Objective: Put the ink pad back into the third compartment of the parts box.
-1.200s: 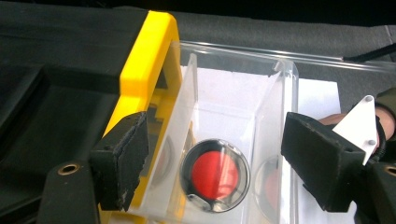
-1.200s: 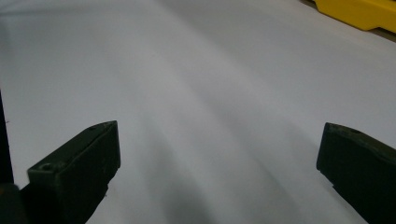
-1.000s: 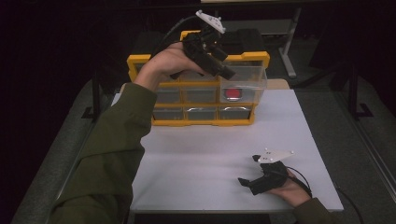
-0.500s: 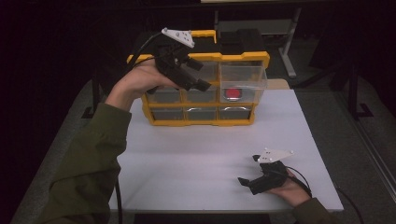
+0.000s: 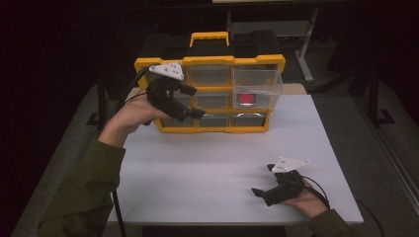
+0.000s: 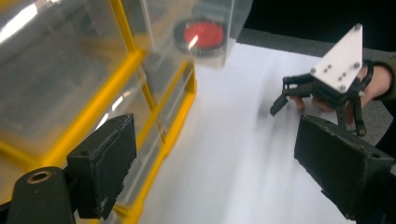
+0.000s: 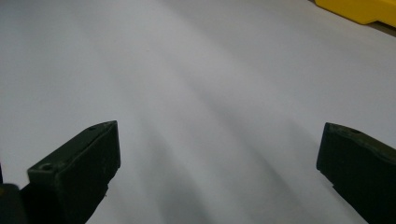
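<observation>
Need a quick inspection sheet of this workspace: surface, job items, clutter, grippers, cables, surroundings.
Surface: white table, bare in front of the organizer.
Job's things: yellow drawer organizer at the far edge; one clear drawer pulled out, red round piece inside.
Clutter: nothing seen.
Grippers: left gripper in front of the organizer's left drawers, jaws just opening, nothing between them; right gripper open, low at the near right.
Cables: one black cable trails from the right gripper.
Surroundings: dark; metal stand legs behind.

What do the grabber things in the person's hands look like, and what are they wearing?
Each gripper, left gripper and right gripper, is black with two chunky flat jaws and a pale three-cornered plate on top dotted with small screws. A black cable trails from each. The person wears olive-green sleeves.
</observation>
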Demonstrator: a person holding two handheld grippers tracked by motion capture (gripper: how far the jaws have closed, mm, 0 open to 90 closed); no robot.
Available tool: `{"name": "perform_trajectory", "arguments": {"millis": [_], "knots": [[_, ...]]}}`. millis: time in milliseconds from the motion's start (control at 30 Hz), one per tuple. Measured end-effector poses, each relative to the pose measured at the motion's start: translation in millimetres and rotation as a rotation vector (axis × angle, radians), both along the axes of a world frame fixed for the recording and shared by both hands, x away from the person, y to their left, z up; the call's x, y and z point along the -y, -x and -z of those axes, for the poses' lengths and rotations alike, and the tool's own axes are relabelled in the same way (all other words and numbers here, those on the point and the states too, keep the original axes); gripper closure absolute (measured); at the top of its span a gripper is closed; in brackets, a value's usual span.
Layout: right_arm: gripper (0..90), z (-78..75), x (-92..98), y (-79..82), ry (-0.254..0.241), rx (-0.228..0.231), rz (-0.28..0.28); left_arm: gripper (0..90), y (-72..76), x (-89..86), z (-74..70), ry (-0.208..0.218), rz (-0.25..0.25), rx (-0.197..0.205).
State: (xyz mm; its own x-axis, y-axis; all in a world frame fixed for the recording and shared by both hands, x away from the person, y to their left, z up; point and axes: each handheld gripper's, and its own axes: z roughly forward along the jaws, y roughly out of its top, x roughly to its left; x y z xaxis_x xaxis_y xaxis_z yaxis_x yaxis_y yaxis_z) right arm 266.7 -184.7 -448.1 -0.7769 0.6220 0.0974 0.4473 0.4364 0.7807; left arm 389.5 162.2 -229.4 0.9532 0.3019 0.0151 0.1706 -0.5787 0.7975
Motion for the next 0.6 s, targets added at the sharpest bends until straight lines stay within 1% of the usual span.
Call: {"name": "perform_trajectory", "arguments": {"millis": [167, 267, 367, 400, 533, 600], "knots": [[0.0, 0.3, -0.4, 0.0, 0.002, -0.001, -0.002, 11.2, 10.3, -11.9, 20.8, -0.002, -0.017, 0.008], [0.0, 0.4, -0.4, -0.1, 0.002, -0.002, 0.0, 9.8, 15.9, -18.7, 34.9, 0.001, -0.04, 0.009], [0.0, 0.6, -0.6, 0.0, 0.003, -0.002, -0.001, 8.9, 21.6, -26.1, 48.9, 0.005, -0.06, 0.018], [0.0, 0.6, -0.7, 0.0, 0.004, -0.001, -0.001, 8.8, 23.7, -29.0, 53.3, 0.003, -0.064, 0.028], [0.0, 0.9, -0.7, -0.3, 0.005, -0.001, -0.001, 8.0, 32.7, -39.9, 73.0, 0.027, -0.088, 0.015], [0.0, 1.0, -0.7, -0.5, 0.005, -0.003, 0.0, 7.3, 36.9, -44.8, 82.8, 0.026, -0.105, 0.015]]}}
